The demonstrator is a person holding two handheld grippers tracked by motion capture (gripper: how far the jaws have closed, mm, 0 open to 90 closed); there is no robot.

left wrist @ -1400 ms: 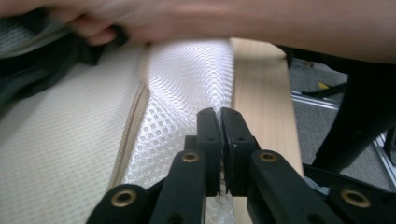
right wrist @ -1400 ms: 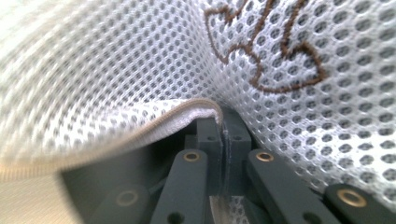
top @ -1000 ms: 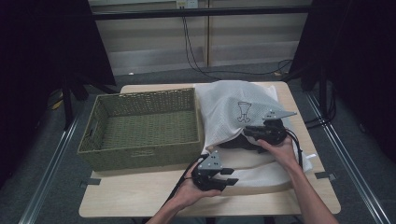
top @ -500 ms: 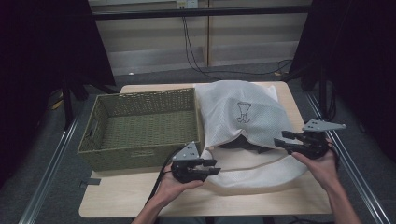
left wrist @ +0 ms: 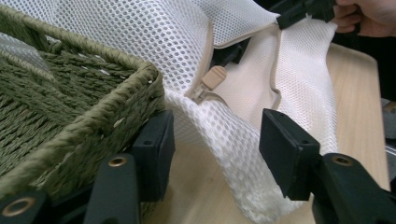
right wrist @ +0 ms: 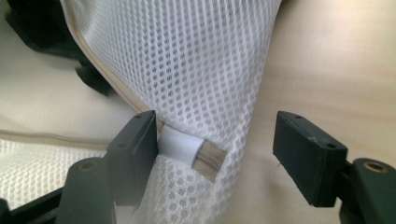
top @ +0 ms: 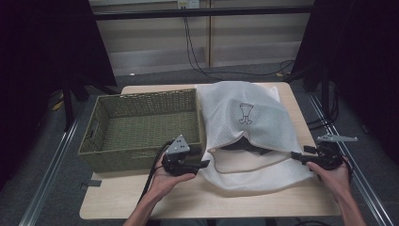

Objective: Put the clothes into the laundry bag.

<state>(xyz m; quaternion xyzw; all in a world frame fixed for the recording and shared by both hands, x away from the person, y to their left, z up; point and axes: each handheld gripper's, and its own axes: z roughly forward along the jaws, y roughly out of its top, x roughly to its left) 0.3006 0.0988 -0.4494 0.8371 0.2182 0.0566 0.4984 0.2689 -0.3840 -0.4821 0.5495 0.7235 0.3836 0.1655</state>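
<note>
Pale wooden table [top: 141, 200] on grey floor [top: 42, 188], surroundings dark, perhaps curtained.

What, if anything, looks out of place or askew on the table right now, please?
The mesh bag lies rumpled, its zipped mouth gaping with something dark inside, and its left edge is draped against the basket wall. Both the left gripper and the right gripper stand open at its corners. Nothing looks spilled or damaged.

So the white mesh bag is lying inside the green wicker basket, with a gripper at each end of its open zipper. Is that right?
Not quite. The high view shows the white mesh bag lying on the table beside the green wicker basket, not inside it. The left gripper and right gripper are indeed at either end of its opening.
</note>
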